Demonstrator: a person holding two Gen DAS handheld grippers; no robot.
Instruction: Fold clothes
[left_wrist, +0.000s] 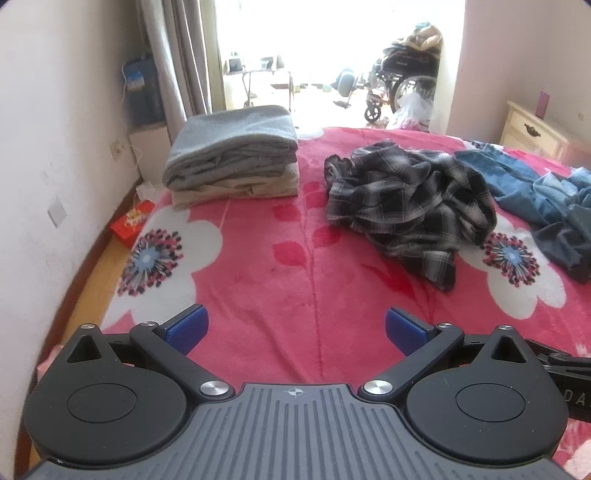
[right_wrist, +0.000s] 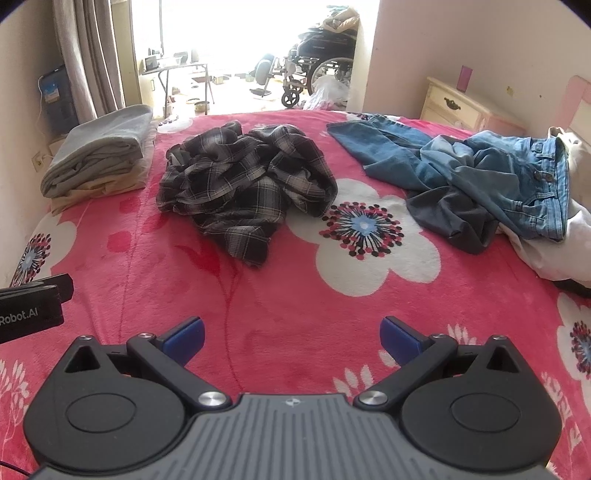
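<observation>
Ahead of both spread, empty grippers, left gripper (left_wrist: 297, 328) and right gripper (right_wrist: 291, 338), the crumpled plaid shirt (right_wrist: 243, 184) lies well apart on the blanket (right_wrist: 295, 295), seemingly closer to the right one.

Bed with pink floral blanket (right_wrist: 295, 295) carrying folded grey stack (right_wrist: 99, 147) sitting at left, crumpled plaid shirt (right_wrist: 243, 181) lying mid-bed, blue jeans (right_wrist: 480, 173) sprawling right, white cloth (right_wrist: 554, 251) bunching at edge

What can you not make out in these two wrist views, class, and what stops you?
- Room beyond the doorway: washed out by glare, both views.
- Jeans: cut off by the right edge, left wrist view.
- Lower layers of the folded pile: hidden under the grey top piece.
- Plaid shirt: crumpled, so sleeves and collar cannot be told.
</observation>
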